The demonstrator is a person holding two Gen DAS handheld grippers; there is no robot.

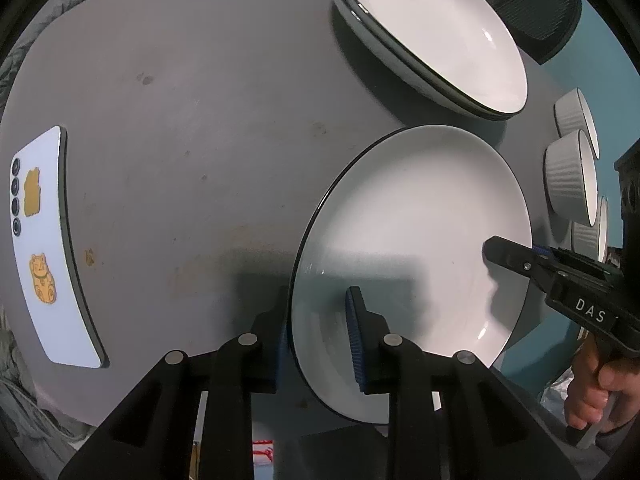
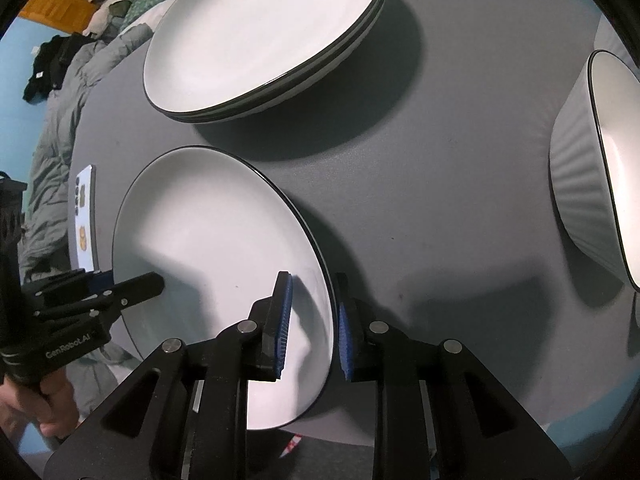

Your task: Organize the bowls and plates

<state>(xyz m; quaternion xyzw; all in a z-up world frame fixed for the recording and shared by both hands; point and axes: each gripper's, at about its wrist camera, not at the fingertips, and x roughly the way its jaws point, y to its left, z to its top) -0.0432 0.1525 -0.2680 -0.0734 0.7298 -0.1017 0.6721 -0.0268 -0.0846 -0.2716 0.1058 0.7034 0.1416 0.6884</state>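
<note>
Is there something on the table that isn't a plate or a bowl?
Yes. A white phone with gold cat stickers lies face down near the table's edge, far from the dishes. It looks out of place among the single plate, the plate stack and the ribbed bowls. Nothing looks spilled or broken.

"DAS" on right tool [image 1: 505, 249]; "GenRobot.AI" on left tool [image 2: 132, 285].

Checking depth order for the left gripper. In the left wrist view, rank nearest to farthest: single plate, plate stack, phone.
1. Single plate: its rim sits between the left gripper fingers.
2. Phone: far left on the table.
3. Plate stack: behind the single plate, upper right.
Phone and stack are close to call.
</note>
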